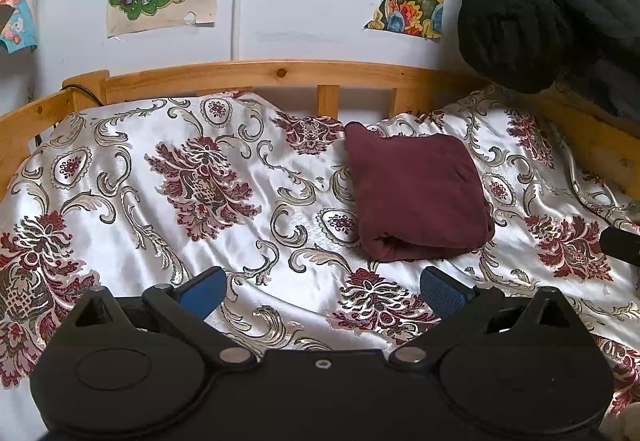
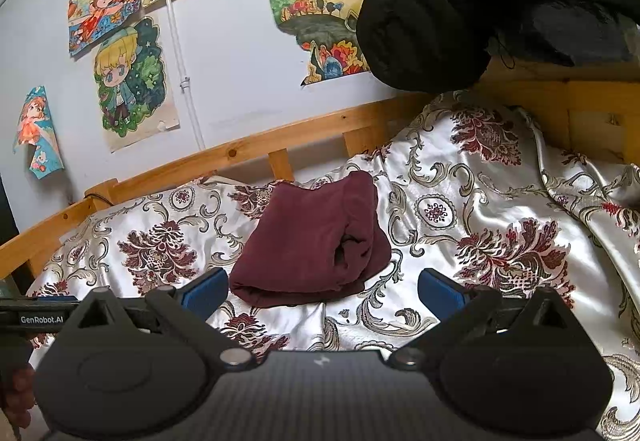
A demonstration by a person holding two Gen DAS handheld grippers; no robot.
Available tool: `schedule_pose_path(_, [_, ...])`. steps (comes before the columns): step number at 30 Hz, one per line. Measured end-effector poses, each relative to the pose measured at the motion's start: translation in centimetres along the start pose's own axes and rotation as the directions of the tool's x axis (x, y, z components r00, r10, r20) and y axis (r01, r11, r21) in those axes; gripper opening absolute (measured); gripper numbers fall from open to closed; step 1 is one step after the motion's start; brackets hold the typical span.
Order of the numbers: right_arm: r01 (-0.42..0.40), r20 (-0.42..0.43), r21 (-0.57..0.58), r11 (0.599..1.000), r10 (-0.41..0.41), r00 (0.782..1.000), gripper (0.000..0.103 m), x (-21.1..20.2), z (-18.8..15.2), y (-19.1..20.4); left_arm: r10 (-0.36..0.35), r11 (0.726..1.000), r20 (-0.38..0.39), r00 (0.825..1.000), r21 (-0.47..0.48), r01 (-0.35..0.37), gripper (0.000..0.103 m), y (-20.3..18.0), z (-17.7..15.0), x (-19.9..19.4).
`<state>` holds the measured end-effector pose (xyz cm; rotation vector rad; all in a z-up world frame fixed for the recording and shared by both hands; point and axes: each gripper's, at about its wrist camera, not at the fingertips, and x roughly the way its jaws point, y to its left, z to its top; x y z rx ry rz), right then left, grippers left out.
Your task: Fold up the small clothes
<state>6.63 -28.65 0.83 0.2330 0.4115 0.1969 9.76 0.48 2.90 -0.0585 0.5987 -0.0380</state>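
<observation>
Both the left gripper (image 1: 322, 291) and right gripper (image 2: 322, 289) are holding their blue ribbed jaws spread wide, gripping nothing. Beyond them, the soft maroon garment (image 1: 416, 197), folded into a plump rectangle, is lying on the glossy satin bedspread (image 1: 160, 201) near the far wooden bed rail (image 1: 256, 75).

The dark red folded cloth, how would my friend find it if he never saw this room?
Look at the wooden bed with the shiny flowery bedspread. Near its far rail lies the folded maroon garment. It is the only plain, one-colour thing on the patterned cover.
</observation>
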Motion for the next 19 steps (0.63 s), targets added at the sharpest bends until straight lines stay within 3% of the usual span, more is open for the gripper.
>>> schedule_pose_path(19, [0.005, -0.013, 0.029, 1.0, -0.005, 1.0, 0.103, 0.03, -0.09, -0.56, -0.005, 1.0, -0.004, 1.0, 0.005, 0.005, 0.102, 0.05, 0.01, 0.21])
